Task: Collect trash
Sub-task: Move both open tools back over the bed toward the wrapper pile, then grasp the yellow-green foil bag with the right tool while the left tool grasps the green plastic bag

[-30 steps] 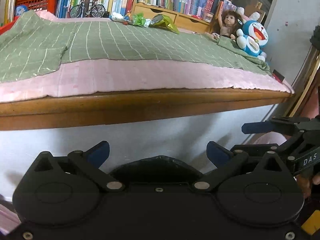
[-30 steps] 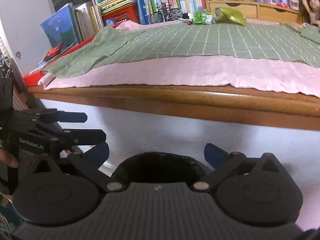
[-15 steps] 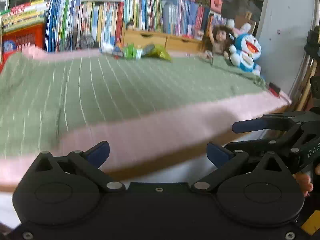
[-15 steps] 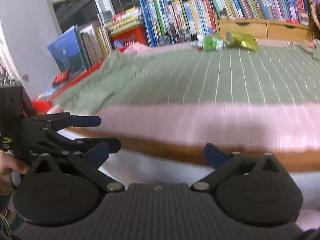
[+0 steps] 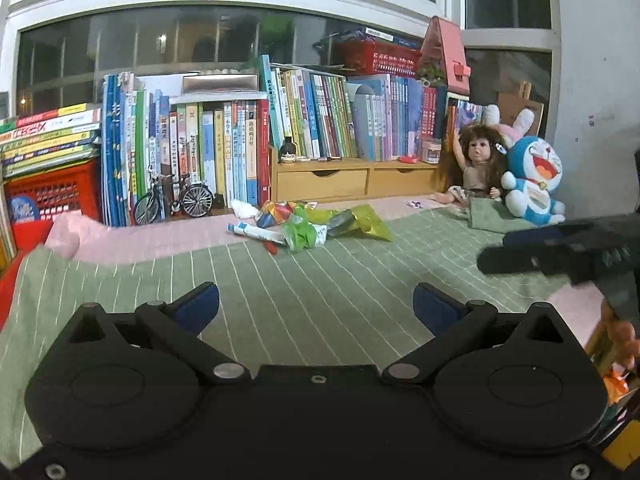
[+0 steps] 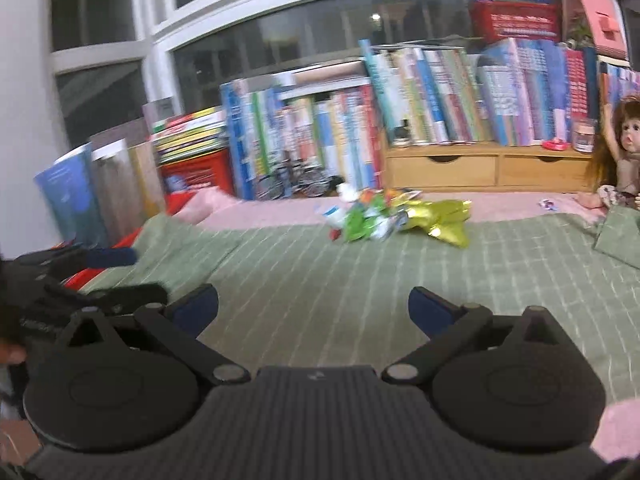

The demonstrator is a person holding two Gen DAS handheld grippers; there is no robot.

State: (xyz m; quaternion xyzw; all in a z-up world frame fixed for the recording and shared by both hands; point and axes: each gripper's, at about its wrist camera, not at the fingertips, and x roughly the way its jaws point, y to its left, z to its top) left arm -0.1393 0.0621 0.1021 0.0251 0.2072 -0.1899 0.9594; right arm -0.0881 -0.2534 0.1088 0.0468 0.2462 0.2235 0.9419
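No text can be read with confidence. The book spines (image 5: 224, 152) carry printed characters, too small and soft to make out. In the right wrist view the books (image 6: 440, 96) and the red basket label (image 6: 516, 20) are blurred.

Books (image 5: 312, 120) upright across frame centre; model bicycle (image 5: 174, 200) left of centre; doll (image 5: 474, 168) and blue plush (image 5: 534, 180) at right; green striped cloth (image 5: 300, 280) across lower frame.

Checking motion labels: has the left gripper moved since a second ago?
Yes. The left gripper has risen from below the wooden table edge to above the green cloth, facing the wrapper pile.
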